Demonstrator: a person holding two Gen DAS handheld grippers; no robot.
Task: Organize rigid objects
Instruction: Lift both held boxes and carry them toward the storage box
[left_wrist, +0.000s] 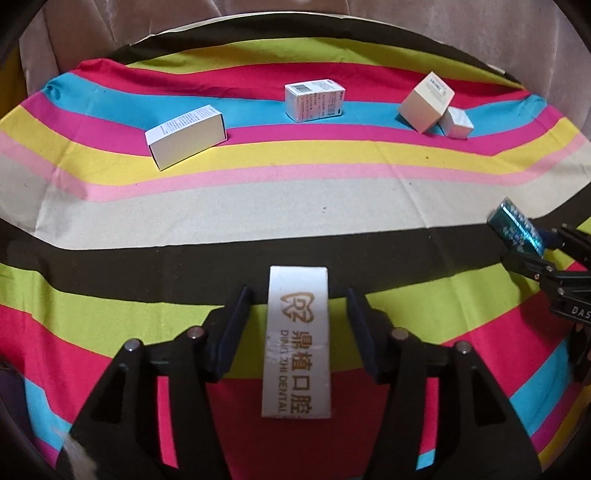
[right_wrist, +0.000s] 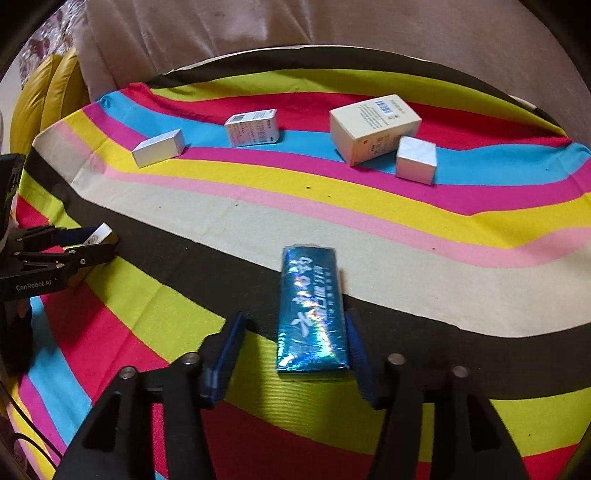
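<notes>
The left hand-held gripper (left_wrist: 297, 325) stands part open, pads clear of the long white cardboard box (left_wrist: 297, 343) printed "DING ZHI DENTAL" lying between them on the striped tabletop (left_wrist: 258, 214). The right hand-held gripper (right_wrist: 295, 350), "GenRobot.AI" on its twin, straddles a shiny blue foil-wrapped box (right_wrist: 312, 314), jaws apart. Four pale boxes at twelve o'clock.
</notes>
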